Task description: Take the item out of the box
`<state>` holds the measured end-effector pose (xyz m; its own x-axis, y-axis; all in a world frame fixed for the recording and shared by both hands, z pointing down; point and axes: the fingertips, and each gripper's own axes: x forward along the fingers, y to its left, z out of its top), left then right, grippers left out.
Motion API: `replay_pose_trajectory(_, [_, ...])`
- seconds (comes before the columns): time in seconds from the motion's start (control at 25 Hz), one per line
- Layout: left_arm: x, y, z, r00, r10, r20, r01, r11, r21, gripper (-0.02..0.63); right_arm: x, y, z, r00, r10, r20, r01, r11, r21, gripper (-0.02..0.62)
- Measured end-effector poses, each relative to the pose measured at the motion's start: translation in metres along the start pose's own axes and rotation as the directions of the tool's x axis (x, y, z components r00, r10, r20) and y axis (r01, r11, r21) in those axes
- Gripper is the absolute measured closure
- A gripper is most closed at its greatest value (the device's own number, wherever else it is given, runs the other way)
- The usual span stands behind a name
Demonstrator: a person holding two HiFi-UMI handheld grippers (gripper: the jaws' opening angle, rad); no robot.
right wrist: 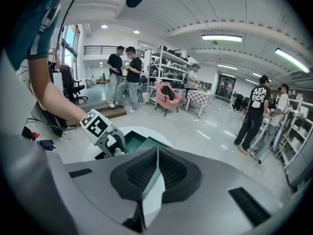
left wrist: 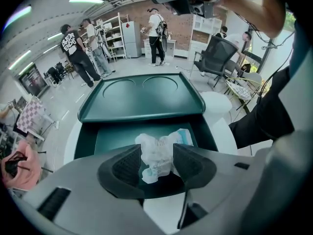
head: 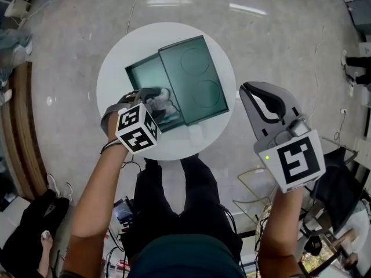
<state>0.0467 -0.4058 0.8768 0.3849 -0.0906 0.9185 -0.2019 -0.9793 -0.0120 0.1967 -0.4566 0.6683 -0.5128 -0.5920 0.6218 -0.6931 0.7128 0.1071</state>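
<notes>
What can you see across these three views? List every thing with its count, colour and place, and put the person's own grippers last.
table: one, white, round, under the box.
box: one, dark green, open, on the table.
lid: one, dark green, slid aside, partly over the box.
item: one, white, crumpled, inside the box.
bystanders: several, dark and white tops, standing in the background.
left gripper: one, grey, jaws open either side of the item.
right gripper: one, grey, jaws shut, empty, right of the table.

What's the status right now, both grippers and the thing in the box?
Left gripper open, jaws straddling white crumpled packet in green box. Right gripper shut, empty, beside the table. Lid slid back, nothing blocking.
</notes>
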Motion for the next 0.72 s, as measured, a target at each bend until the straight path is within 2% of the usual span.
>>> replay_pose_trajectory(0.12, [0.006,-0.001,-0.011,1.0,0.003,-0.03,-0.003,1.0,0.003,0.391,0.004,0.006,-0.004,1.0,0.004,-0.004,-0.004,1.0,0.007,0.555])
replay_pose_trajectory(0.36, [0.02,0.002,-0.02,0.997,0.017,-0.073,-0.016,1.0,0.009,0.456,0.011,0.009,-0.008,1.0,0.004,-0.008,-0.004,1.0,0.016,0.555])
replay_pose_trajectory(0.48, [0.024,0.003,-0.011,0.998,0.02,-0.065,-0.02,1.0,-0.003,0.529,0.007,0.001,-0.007,1.0,0.0,-0.004,0.001,1.0,0.015,0.555])
replay_pose_trajectory(0.72, [-0.002,0.008,0.008,0.997,0.074,0.001,-0.074,0.997,-0.039,0.557,-0.009,-0.003,0.005,1.0,-0.017,0.007,0.017,1.0,0.006,0.555])
